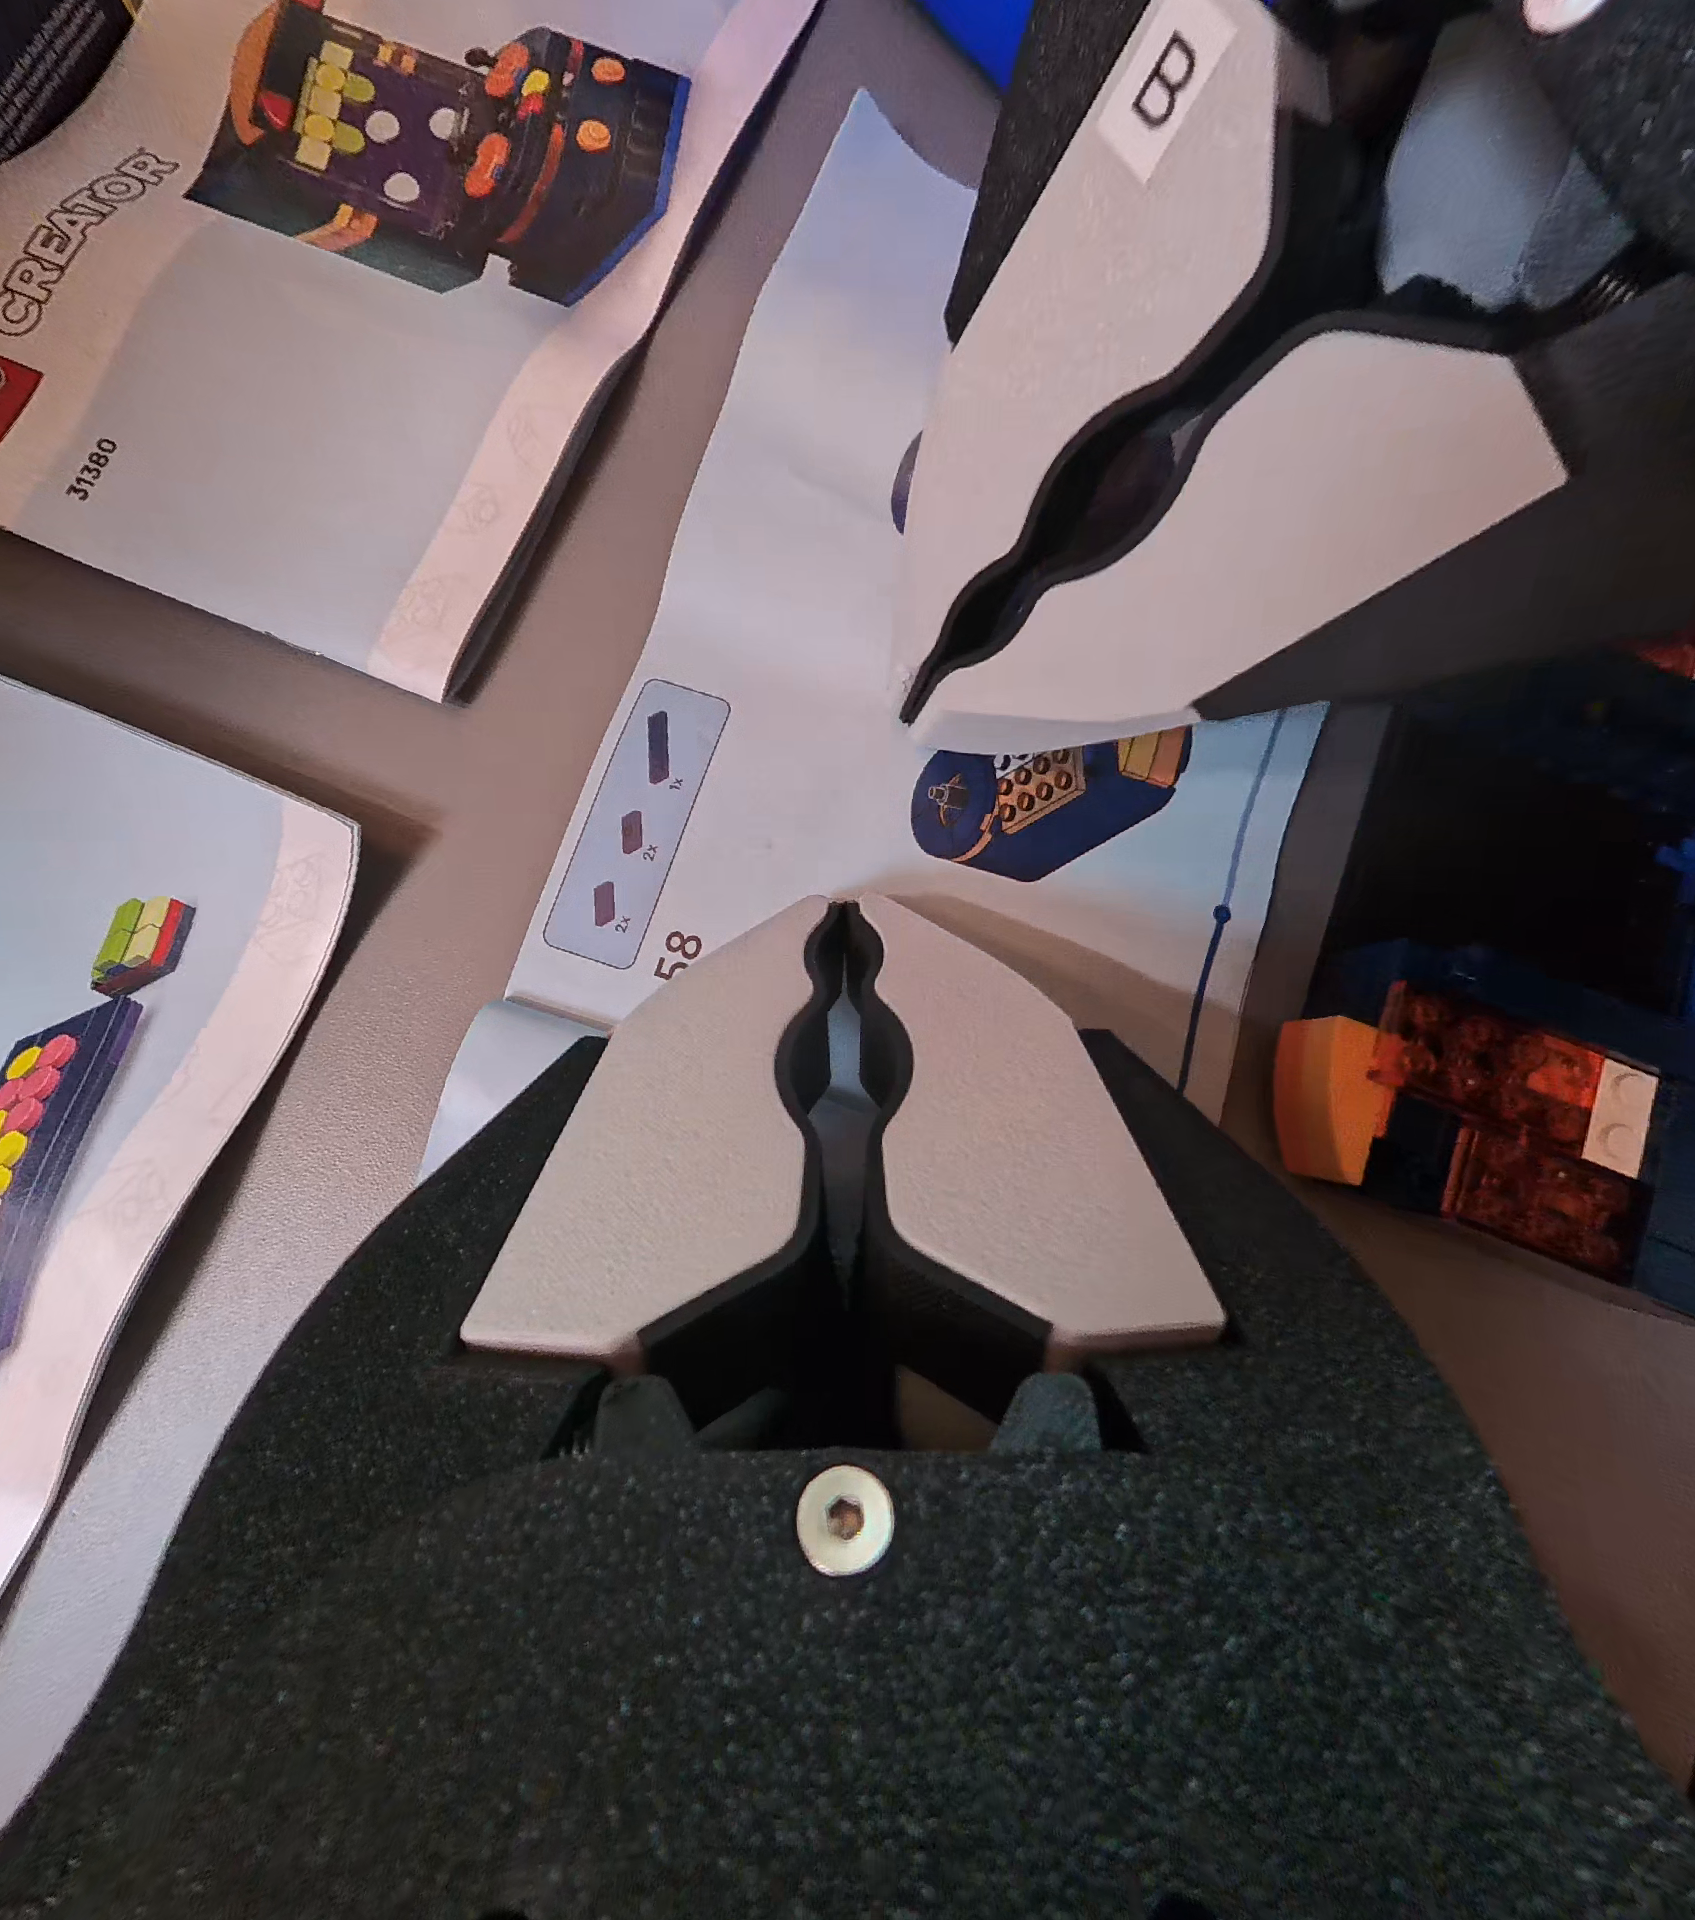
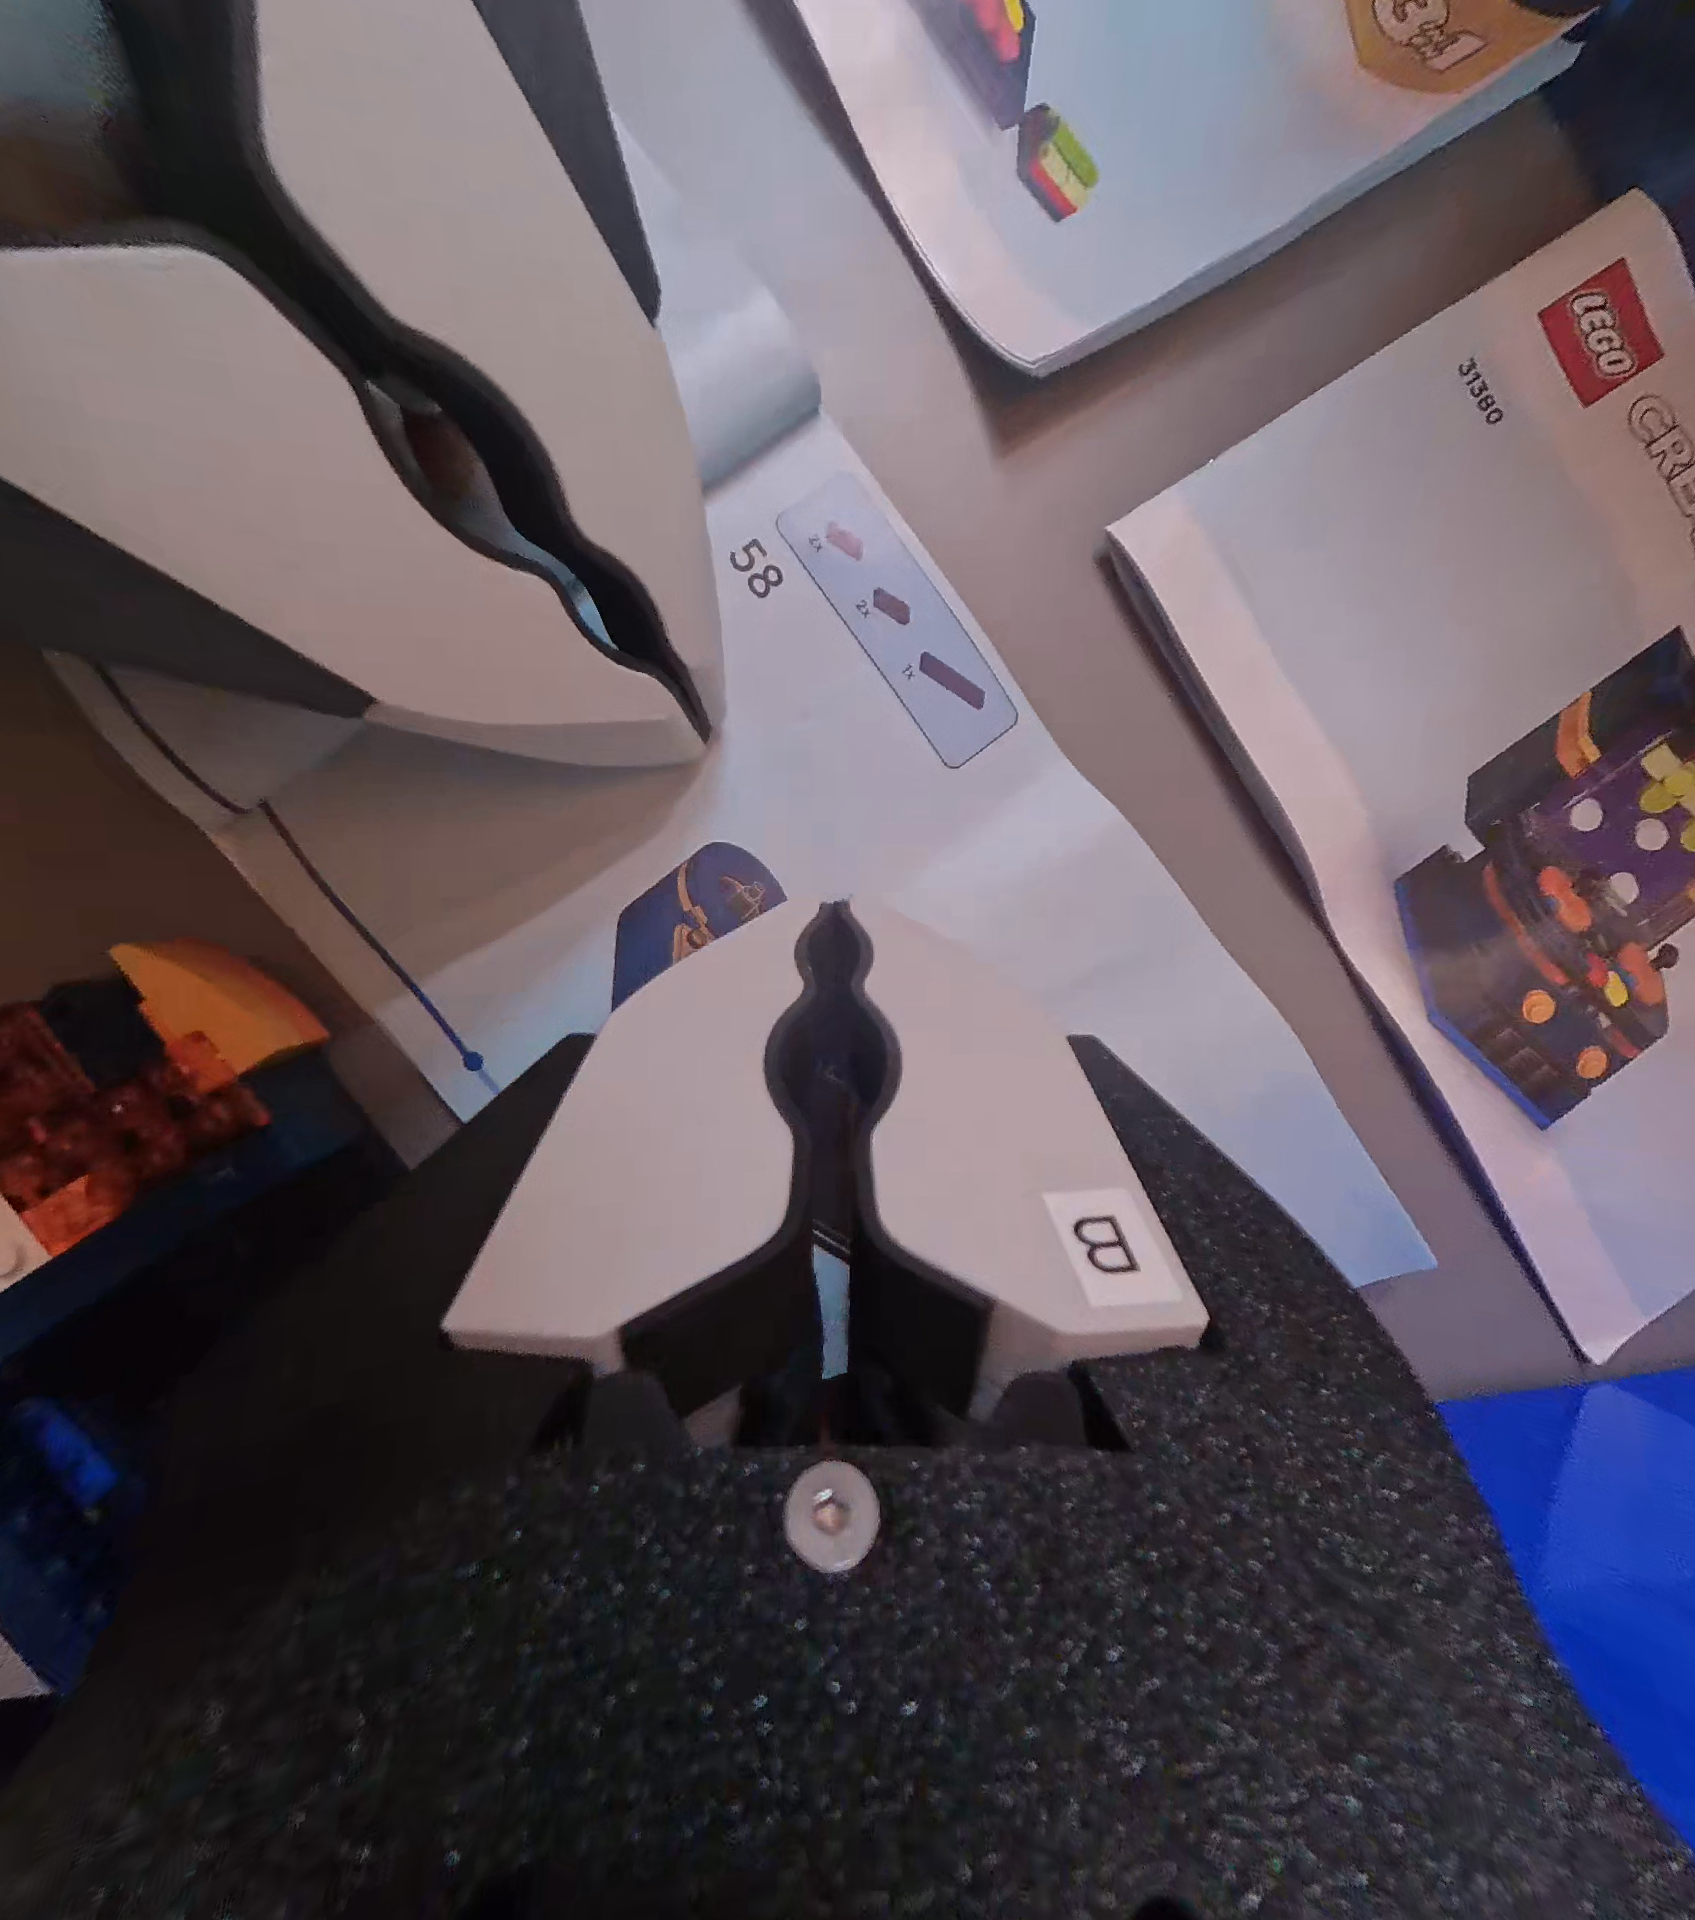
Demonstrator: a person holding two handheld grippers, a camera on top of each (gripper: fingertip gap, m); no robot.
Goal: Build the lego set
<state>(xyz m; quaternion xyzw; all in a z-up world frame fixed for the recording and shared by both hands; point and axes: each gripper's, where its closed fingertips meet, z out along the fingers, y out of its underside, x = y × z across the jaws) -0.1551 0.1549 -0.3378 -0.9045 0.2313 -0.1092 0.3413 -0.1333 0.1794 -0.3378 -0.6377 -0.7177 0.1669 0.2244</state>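
— Lego model of dark blue bricks with clear orange blocks and an orange curved piece: where is it?

— It is on the grey table, beside the open white instruction booklet. The left gripper and right gripper hang above that page, both clenched tip to tip. I can't tell if the dark shape in the right one's hollow is a piece.

— How would it handle?

— Probably light, rigid and slick, and the top pieces could pop off. I would grip the blue base walls.

— Any containers?

— There is a bright blue plastic surface. I can't tell whether it is a tray or what it holds.
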